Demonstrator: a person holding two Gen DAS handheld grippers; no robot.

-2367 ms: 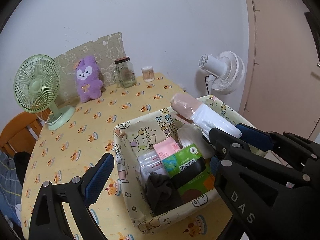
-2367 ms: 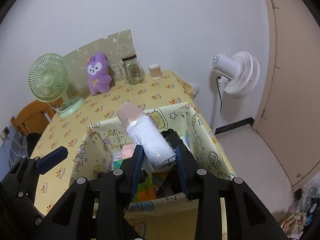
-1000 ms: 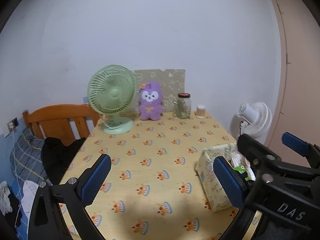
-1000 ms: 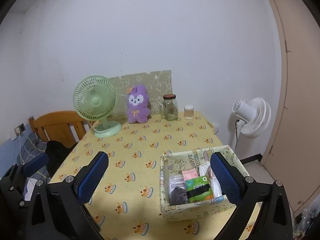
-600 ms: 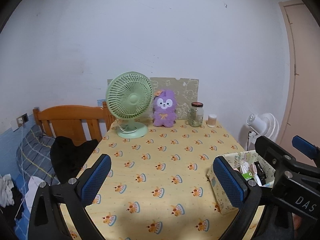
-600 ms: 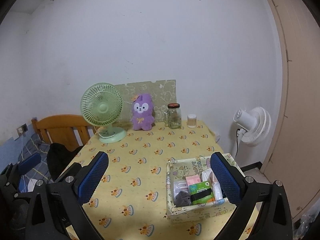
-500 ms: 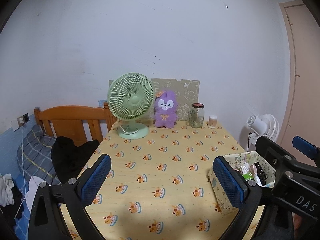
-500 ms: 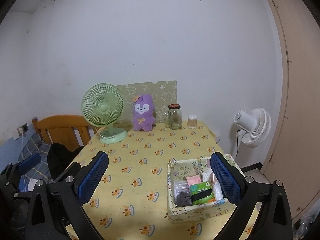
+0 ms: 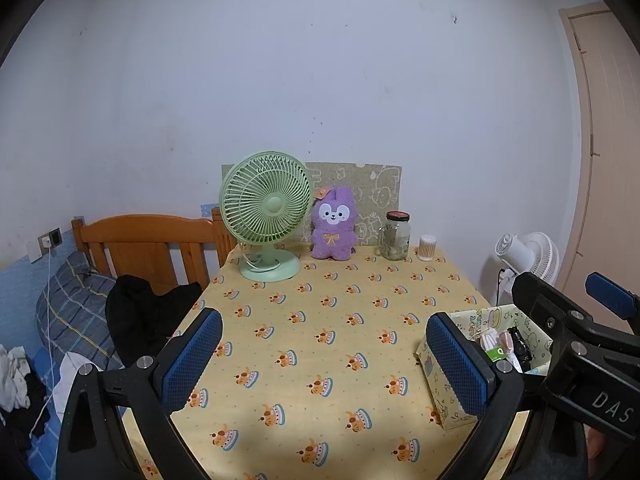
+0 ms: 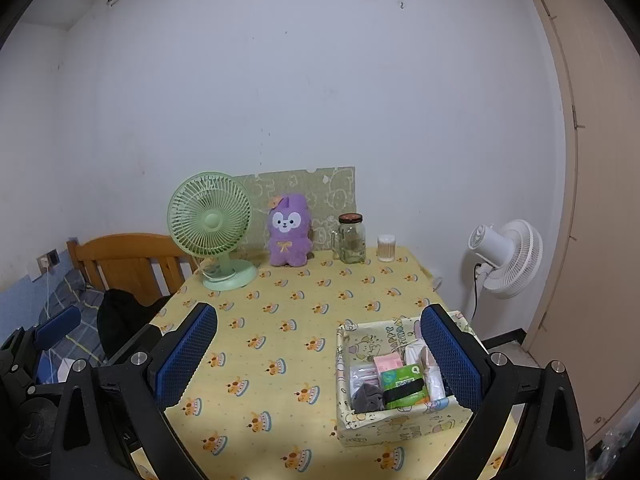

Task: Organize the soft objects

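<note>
A yellow patterned fabric box [image 10: 404, 424] stands at the table's near right and holds several soft packets, a green pack and a dark cloth. It also shows in the left wrist view [image 9: 444, 396]. A purple plush toy [image 10: 287, 232] sits upright at the back of the table, also in the left wrist view [image 9: 333, 229]. My left gripper [image 9: 324, 364] is open and empty above the near table. My right gripper [image 10: 316, 360] is open and empty, its right finger over the box.
A green desk fan [image 10: 214, 228], a glass jar [image 10: 352, 240] and a small white cup [image 10: 386, 248] stand along the back edge. A white floor fan [image 10: 506, 258] is at the right, a wooden bed frame [image 10: 124, 260] with dark clothes at the left.
The right gripper let go of the white roll into the box and opened. Both grippers have pulled back and up from the box, and barely move over the last half second.
</note>
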